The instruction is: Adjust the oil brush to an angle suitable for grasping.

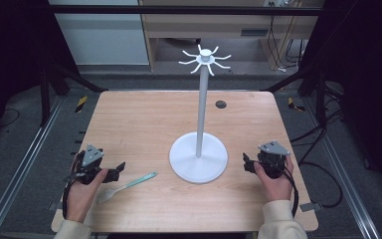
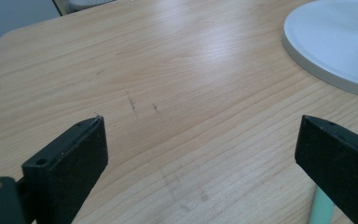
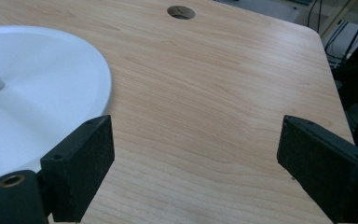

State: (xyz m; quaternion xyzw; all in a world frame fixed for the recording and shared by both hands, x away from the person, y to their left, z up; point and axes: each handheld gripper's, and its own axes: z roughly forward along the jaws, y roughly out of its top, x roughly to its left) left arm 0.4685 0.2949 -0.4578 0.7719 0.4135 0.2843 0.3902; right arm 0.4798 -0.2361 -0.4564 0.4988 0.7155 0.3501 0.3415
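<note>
Mint-handled spoon (image 1: 127, 185) is seen lying flat at lower left of the high view, just beside the left gripper (image 1: 121, 168); nothing is held. Both grippers' jaws are spread wide, right gripper (image 1: 246, 163) idle beside the stand (image 1: 198, 158). Pickup step pending: jaws must be lowered astride the handle, then closed.

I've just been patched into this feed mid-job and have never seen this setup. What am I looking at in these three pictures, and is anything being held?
A person sits at a wooden table holding hand-operated tongs in each hand. The high view looks down from above: the left tongs at left, the right tongs at right. The other two pictures come from cameras riding on each pair of tongs, looking along the black jaws. On the table stand a white stand with hooks on top and a fork with a mint-green handle, lying just beside the left tongs. Both pairs are open and hold nothing.
</note>
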